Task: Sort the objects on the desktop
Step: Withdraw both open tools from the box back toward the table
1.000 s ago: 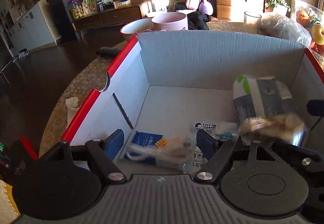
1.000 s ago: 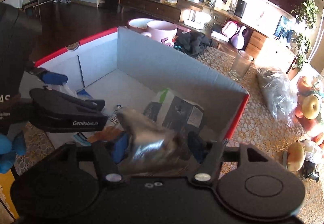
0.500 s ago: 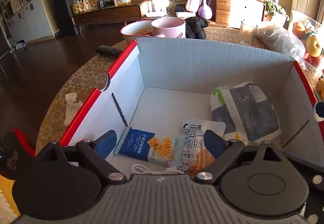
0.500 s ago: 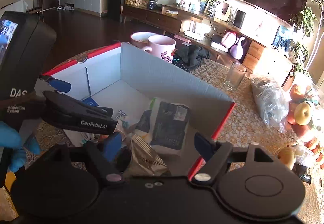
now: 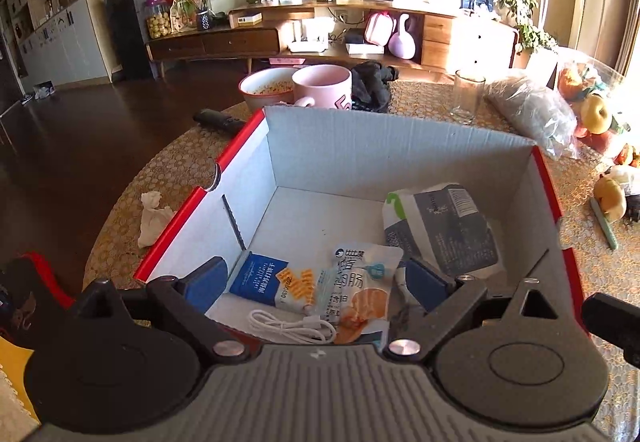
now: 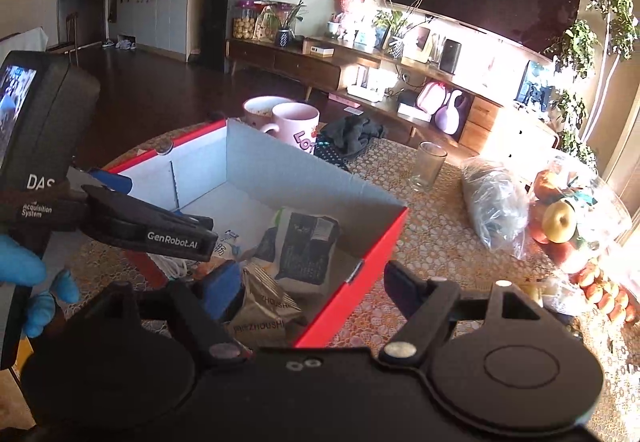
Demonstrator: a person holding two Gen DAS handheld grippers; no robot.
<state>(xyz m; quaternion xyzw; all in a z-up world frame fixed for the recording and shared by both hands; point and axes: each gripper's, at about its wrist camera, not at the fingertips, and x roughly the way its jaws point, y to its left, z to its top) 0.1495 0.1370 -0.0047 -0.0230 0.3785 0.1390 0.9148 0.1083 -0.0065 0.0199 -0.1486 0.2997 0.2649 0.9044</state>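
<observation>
Left gripper jaws spread wide, just finished opening, nothing between the pads; it sits over the near edge of the cardboard box. Right gripper also gaping, jaws just opened, nothing clamped; its left pad is over the box's near corner, its right pad out over the tablecloth.

Box: red outside, pale inside, top open, far half of the floor bare.

Contents:
- blue sachet, long axis left-right, small print unreadable
- white snack pouch with Chinese characters, overlapping the sachet's right end
- white cable coiled at the near wall
- dark-and-white bag leaning on the right wall, label up
- crumpled tan packet, reads "ZHOUSHI", in the near right corner

Left gripper body in the right view reads "GenRobot.AI", "DAS", "Acquisition System"; a blue-gloved hand holds it.

Behind the box: pink mug lettered "LO…", bowl, drinking glass. Open cloth to the right of the box.
</observation>
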